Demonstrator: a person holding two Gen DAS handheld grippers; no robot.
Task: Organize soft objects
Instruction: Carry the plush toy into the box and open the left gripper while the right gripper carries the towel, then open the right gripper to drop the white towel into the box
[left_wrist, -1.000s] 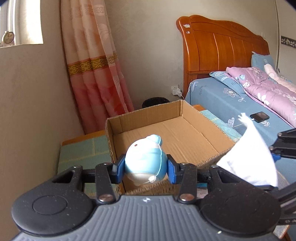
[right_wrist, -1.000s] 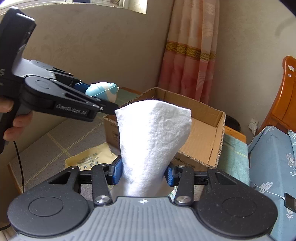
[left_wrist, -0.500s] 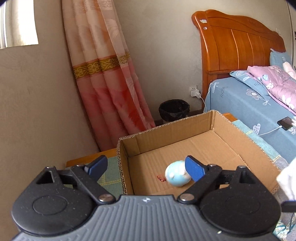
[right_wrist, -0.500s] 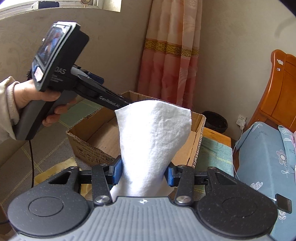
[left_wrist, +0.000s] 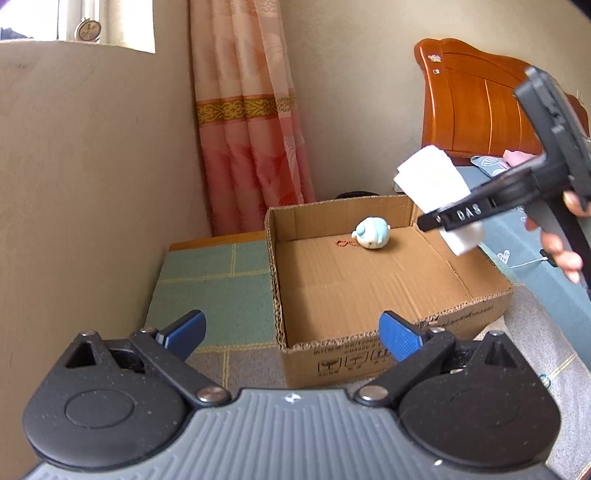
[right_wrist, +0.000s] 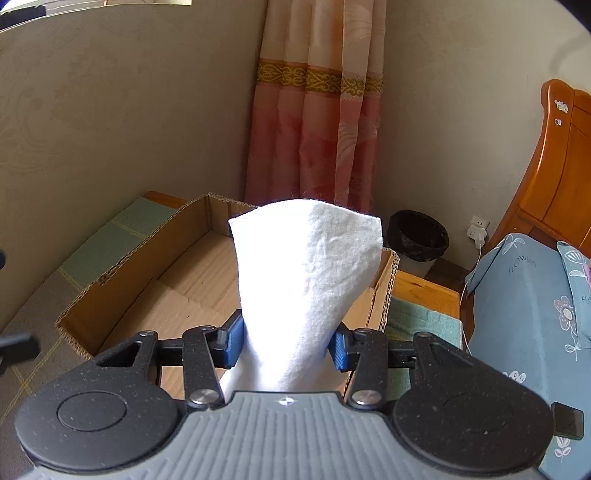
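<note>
A light blue plush toy (left_wrist: 372, 233) lies in the far part of the open cardboard box (left_wrist: 469, 295). My left gripper (left_wrist: 291, 332) is open and empty, pulled back in front of the box's near wall. My right gripper (right_wrist: 286, 345) is shut on a white folded cloth (right_wrist: 310, 280) and holds it over the box (right_wrist: 122, 269). In the left wrist view the right gripper (left_wrist: 439, 221) and the white cloth (left_wrist: 430, 177) hang above the box's right wall.
The box stands on a green and grey mat (left_wrist: 214, 291). A wall and a pink curtain (left_wrist: 247, 122) are behind it. A black bin (right_wrist: 417, 236) and a bed with blue sheet (right_wrist: 528, 306) and wooden headboard (left_wrist: 476, 103) are to the right.
My left gripper opened, dropped the blue plush into the box and drew back. My right gripper carried the white cloth over the box.
</note>
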